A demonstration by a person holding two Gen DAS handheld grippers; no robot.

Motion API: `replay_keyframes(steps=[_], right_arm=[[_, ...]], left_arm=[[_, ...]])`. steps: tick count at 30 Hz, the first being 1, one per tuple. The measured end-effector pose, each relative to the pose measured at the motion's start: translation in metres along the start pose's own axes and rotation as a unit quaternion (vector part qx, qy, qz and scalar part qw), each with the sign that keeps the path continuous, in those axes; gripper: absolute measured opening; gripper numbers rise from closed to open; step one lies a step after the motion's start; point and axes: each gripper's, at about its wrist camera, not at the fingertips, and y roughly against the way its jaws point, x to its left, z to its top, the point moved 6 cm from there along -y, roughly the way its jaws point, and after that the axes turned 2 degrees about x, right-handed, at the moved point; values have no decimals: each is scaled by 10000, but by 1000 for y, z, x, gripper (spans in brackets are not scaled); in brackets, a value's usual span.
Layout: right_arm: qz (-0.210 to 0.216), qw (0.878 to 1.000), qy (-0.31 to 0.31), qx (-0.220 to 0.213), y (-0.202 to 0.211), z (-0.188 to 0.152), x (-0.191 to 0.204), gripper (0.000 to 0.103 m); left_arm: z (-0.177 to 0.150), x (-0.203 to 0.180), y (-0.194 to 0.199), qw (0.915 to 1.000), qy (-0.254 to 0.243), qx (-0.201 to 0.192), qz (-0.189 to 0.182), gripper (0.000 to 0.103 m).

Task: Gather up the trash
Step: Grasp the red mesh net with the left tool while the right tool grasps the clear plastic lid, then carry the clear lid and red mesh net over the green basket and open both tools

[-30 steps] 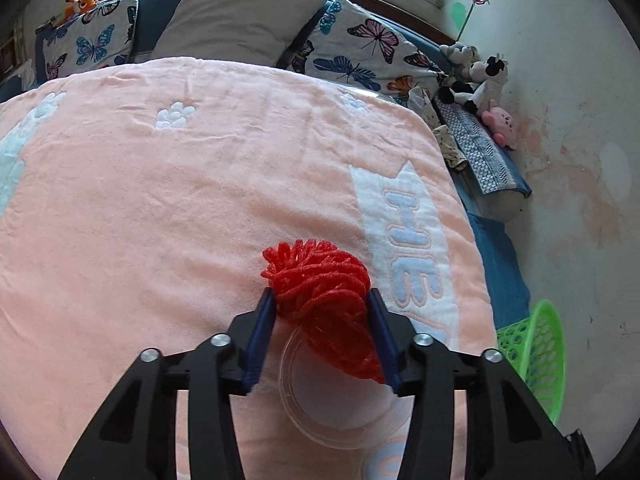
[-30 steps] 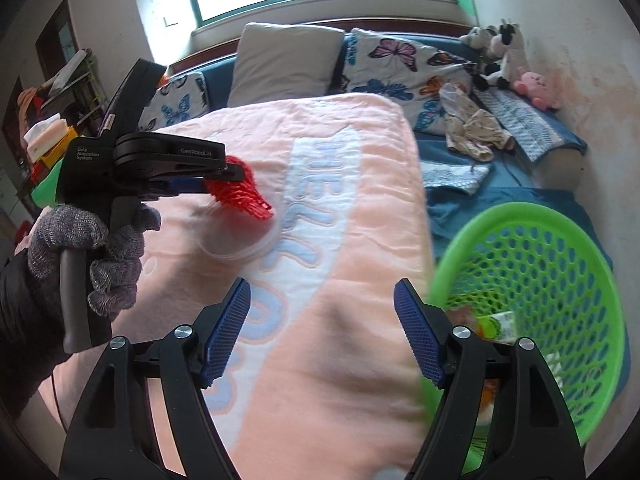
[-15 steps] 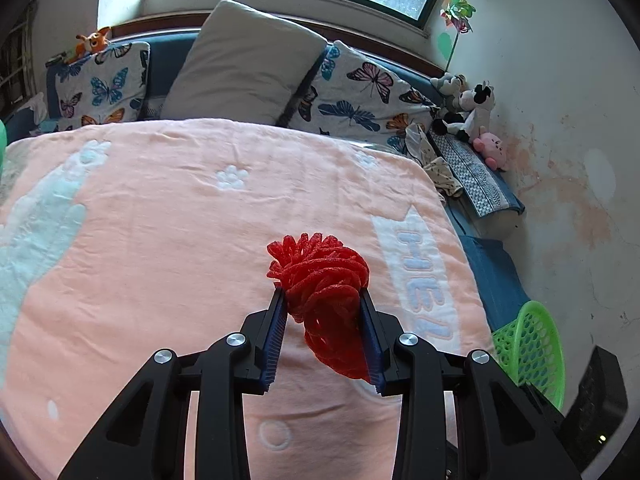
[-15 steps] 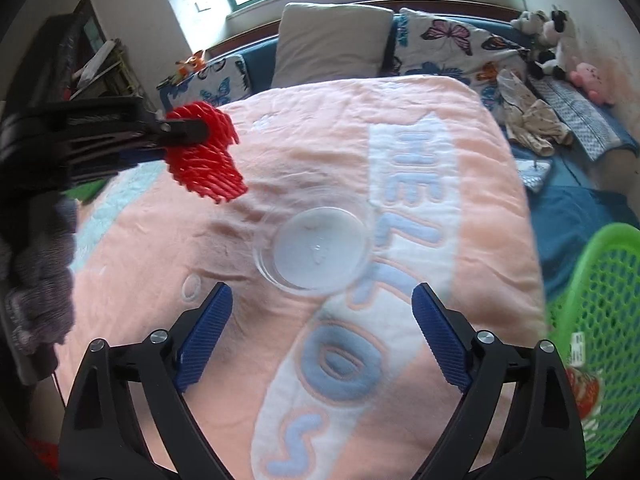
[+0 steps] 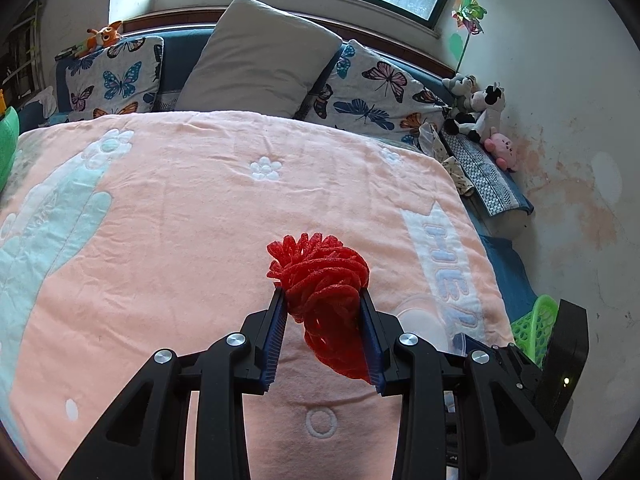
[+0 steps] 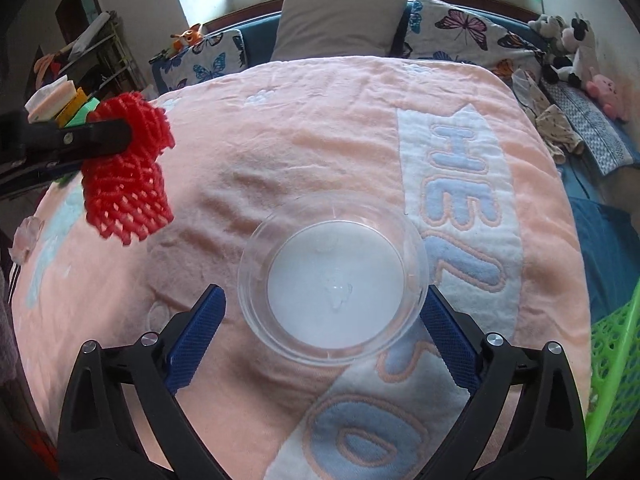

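While left tongs [image 5: 323, 334] pinch the red net [image 5: 320, 280] hanging lengthwise downward, right tongs [image 6: 326, 334] spread wider.

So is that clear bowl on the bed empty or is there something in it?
Empty. The clear bowl sits upright on the blanket, and its pale bottom shows bare through the open top, nothing inside.
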Motion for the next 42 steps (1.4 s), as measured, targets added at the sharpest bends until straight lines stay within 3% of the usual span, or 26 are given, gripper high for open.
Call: replay_keyframes(steps=[8, 17, 24, 42], right_arm=[[-256, 9996, 83, -27, -3, 2, 0, 92], [-363, 9990, -3, -279, 35, -9, -10, 91], [-547, 9973, -127, -481, 72, -24, -23, 91], [-1194, 9857, -906, -775, 156, -75, -105, 91]], left_arm=[[-4, -2, -3, 10000, -50, 28, -5, 34], [-13, -18, 4, 9998, -176, 11, -71, 34], [-22, -52, 12, 9988, -411, -6, -252, 34], [-48, -158, 20, 9906, -1122, 49, -781, 34]])
